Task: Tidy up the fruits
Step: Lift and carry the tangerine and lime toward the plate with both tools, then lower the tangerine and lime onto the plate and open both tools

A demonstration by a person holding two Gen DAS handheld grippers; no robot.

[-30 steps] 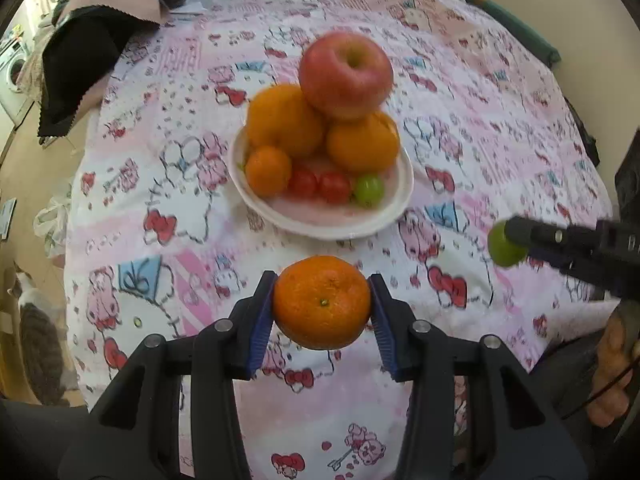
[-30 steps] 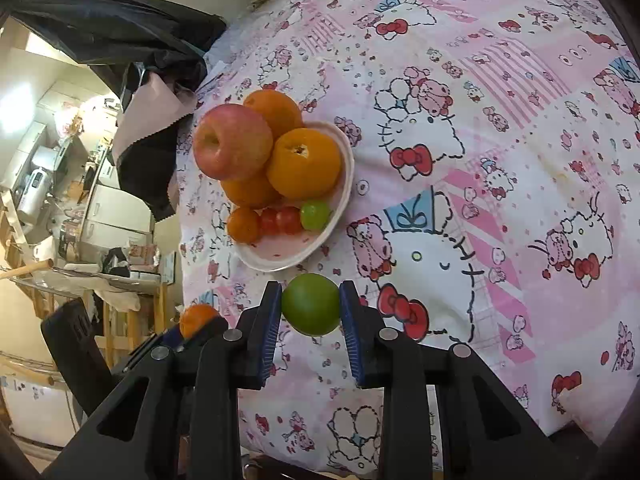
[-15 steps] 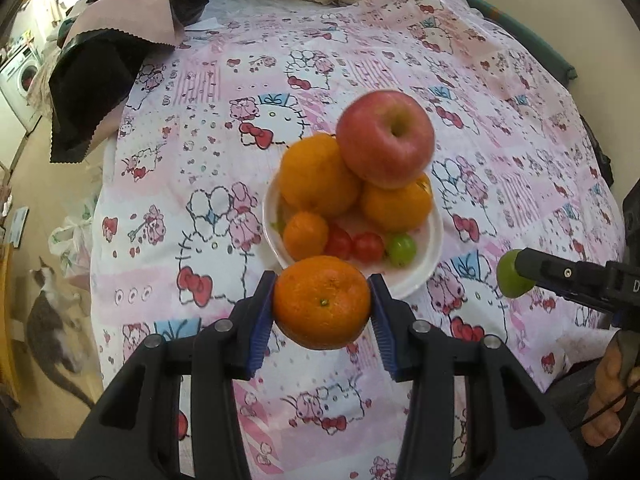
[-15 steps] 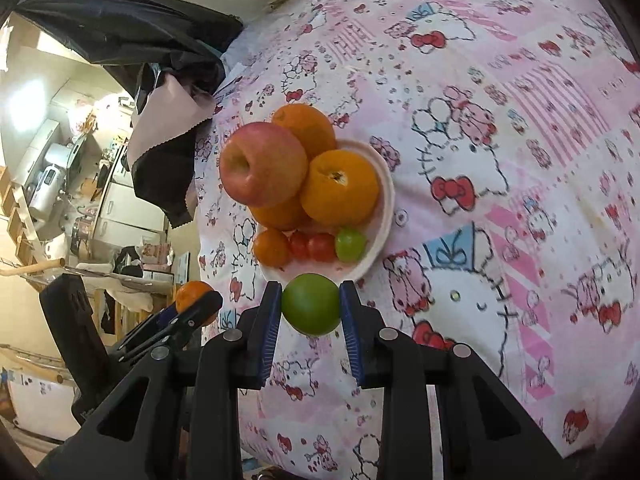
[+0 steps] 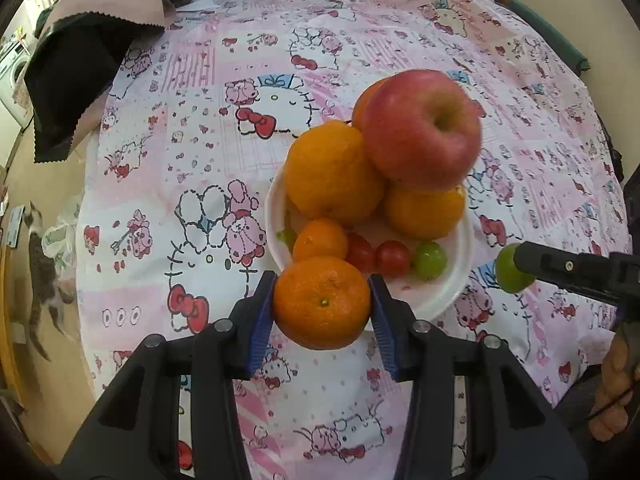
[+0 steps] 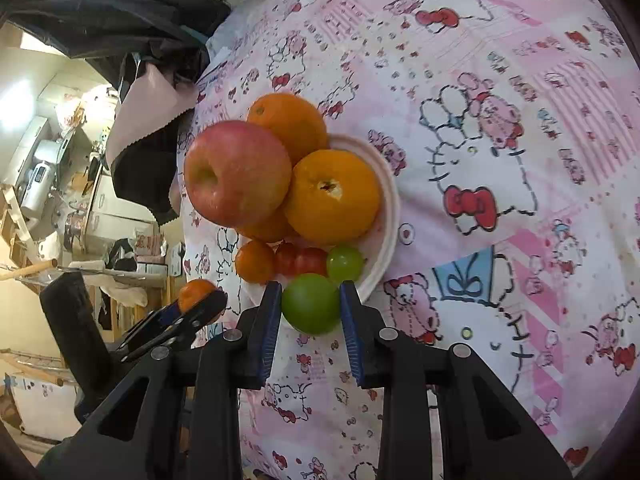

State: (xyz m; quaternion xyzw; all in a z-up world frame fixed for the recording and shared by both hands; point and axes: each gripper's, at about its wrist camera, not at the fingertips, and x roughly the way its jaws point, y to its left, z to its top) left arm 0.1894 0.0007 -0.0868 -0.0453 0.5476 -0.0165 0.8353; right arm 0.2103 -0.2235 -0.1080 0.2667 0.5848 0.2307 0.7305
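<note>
Pointing both claws steeply down over a white plate (image 5: 448,300), I am holding them side by side above a pink cartoon-print cloth (image 5: 208,128) covering the table. Dark fabric (image 5: 76,80) is lying at the far left edge. My left claw (image 5: 322,304) is clamping a mandarin (image 5: 322,302); my right claw (image 6: 310,304) is clamping a green fruit (image 6: 311,302). The plate is carrying an apple (image 5: 420,128), oranges (image 5: 332,172), cherry tomatoes (image 5: 392,258) and a green grape (image 5: 430,260)

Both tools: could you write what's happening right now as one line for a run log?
left tool: shut on mandarin | right tool: shut on green fruit | both near plate, apple on top
</note>
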